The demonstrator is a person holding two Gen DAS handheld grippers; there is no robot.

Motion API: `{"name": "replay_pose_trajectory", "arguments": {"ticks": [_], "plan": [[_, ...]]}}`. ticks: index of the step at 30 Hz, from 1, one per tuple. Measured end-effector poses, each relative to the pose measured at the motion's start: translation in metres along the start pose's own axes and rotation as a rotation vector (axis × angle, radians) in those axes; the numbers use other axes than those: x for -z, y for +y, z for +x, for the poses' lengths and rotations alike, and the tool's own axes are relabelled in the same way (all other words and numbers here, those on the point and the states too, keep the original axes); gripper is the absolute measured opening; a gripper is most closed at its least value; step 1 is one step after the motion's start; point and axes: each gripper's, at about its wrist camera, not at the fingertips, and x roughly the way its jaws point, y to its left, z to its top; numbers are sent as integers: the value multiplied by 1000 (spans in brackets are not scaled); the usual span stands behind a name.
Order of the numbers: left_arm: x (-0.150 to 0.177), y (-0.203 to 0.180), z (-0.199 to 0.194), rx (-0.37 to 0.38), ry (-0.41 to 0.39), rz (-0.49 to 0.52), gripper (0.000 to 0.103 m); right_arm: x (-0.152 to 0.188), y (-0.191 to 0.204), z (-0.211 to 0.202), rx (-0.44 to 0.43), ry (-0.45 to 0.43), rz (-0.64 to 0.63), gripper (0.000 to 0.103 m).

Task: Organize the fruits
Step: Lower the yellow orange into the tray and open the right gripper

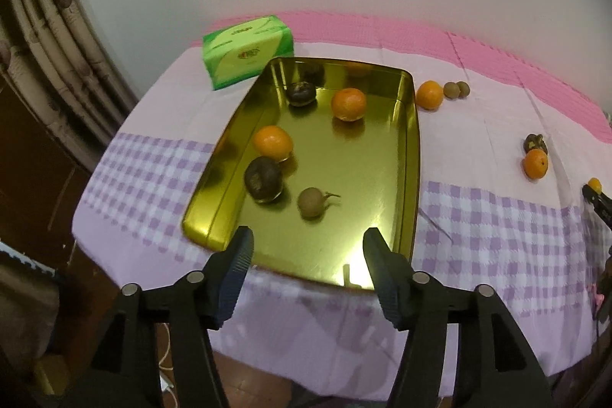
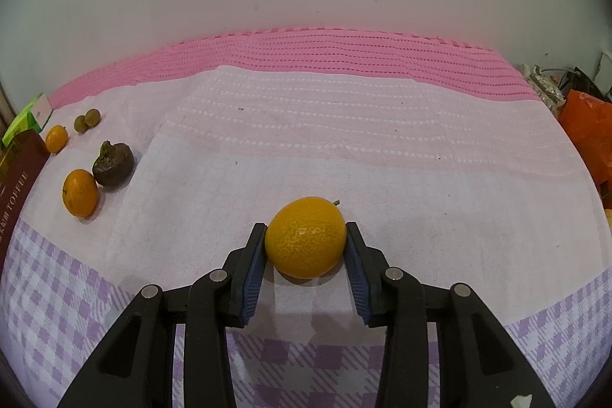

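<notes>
My left gripper [image 1: 308, 247] hangs open over the near edge of the gold tray [image 1: 415, 155], nothing between its fingers. In the tray lie two oranges [image 1: 272, 142] [image 1: 348, 104], two dark round fruits [image 1: 264, 178] [image 1: 301, 93] and a small brown fruit [image 1: 311, 202]. My right gripper [image 2: 306, 236] is shut on an orange [image 2: 305, 238] that rests on the tablecloth. Left of it on the cloth sit another orange [image 2: 80, 192], a dark fruit [image 2: 113, 164], a farther orange [image 2: 56, 138] and two small brown fruits [image 2: 87, 119].
A green tissue box [image 1: 248, 52] stands behind the tray's far left corner. The tray's dark red outer wall [image 2: 15, 178] shows at the left of the right wrist view. An orange bag [image 2: 585, 125] lies past the table's right end. The table's front edge runs just below both grippers.
</notes>
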Motion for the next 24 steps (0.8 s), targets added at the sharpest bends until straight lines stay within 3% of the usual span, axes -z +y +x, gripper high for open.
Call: {"name": "replay_pose_trajectory", "arguments": {"ticks": [5,15,24], "plan": [[12,12,-14,-10,-9,-11,61,5,1,-7,-18,28,15,36],[30,28,-14,3,9,-49,61,39,14,-43,-143,49,81,36],[30,49,-14,-16,-11,-113,61,40,61,-87,-226,13,8,36]]}}
